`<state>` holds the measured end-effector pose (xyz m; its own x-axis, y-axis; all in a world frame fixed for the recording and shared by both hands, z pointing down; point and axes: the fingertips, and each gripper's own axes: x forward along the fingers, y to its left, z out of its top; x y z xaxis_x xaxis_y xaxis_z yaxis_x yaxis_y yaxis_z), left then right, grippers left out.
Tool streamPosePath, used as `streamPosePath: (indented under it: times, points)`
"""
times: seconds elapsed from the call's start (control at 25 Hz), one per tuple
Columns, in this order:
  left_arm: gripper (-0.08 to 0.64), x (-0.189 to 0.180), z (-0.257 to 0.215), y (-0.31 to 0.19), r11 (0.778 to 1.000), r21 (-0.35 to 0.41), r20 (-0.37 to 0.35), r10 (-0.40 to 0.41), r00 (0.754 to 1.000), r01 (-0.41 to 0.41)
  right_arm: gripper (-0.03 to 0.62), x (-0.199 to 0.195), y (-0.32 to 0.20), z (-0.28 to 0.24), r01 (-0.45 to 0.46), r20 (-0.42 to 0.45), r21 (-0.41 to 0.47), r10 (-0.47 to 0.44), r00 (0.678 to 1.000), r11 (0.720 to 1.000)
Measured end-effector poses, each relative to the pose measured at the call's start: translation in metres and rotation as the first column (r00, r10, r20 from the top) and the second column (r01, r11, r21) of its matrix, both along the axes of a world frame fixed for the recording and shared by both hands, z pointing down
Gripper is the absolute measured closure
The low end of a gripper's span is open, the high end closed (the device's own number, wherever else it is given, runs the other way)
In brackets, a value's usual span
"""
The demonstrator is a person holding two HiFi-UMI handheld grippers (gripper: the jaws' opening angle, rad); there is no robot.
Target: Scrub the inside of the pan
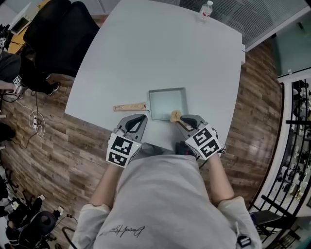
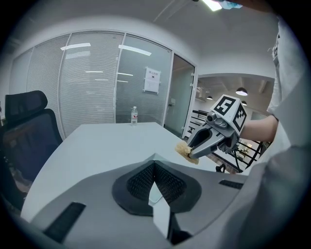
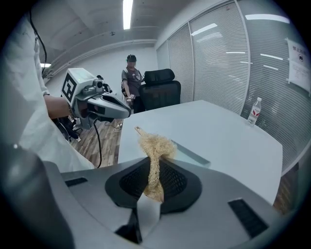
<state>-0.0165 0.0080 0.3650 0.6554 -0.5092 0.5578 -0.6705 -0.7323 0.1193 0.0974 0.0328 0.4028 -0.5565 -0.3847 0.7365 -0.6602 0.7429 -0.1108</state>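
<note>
The pan [image 1: 167,103] is square and grey and sits flat on the white table [image 1: 146,48], close to the edge nearest the person. Its wooden handle [image 1: 129,107] points to the left in the head view. A tan fibrous scrubber [image 1: 175,115] is at the pan's near right corner, over the rim; no view shows whether it touches the metal. The right gripper [image 1: 181,121] pinches the scrubber, with the fibres squeezed into a thin waist between the jaws [image 3: 155,151] and a tuft fanning out past the tips. The left gripper [image 1: 141,117] is just on the person's side of the handle. Its jaws are pressed together with nothing between them [image 2: 154,180].

A water bottle [image 1: 206,9] stands at the table's far edge. A black office chair [image 1: 58,34] is at the far left corner. In the right gripper view a person [image 3: 132,80] stands beside that chair.
</note>
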Motion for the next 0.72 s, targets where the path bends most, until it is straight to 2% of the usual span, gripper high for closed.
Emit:
streamPosePath:
  times: [0.72]
  points:
    - [0.549,0.007,-0.01,0.013,1.0,0.003,-0.01,0.0,1.0,0.0,0.523,-0.003,0.01,-0.006,0.035,0.017,0.0,-0.035,0.999,0.999]
